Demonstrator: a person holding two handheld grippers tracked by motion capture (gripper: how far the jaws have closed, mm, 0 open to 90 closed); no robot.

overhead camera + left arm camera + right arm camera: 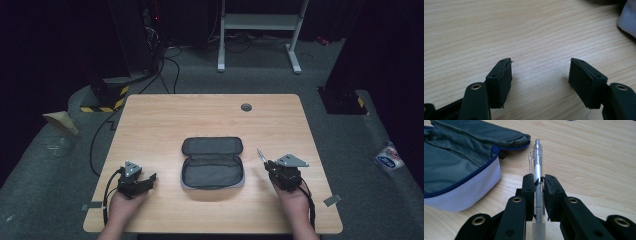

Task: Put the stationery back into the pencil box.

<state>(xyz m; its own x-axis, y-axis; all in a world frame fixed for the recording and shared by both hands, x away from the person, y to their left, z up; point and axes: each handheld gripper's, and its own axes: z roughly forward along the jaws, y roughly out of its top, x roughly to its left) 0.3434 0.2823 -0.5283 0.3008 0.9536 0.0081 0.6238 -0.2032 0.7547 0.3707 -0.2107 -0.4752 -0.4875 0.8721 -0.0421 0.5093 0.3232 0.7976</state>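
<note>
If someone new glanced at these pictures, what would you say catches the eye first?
Probably the open grey fabric pencil case lying mid-table on the pale wooden table. Next, the clear plastic pen clamped in the right claw just beside the case, while the left claw rests open over bare wood.

High view: overhead, facing forward and down on the worktop (165, 115).
Gripper views: low, close; both share the pouch (461, 170).
</note>
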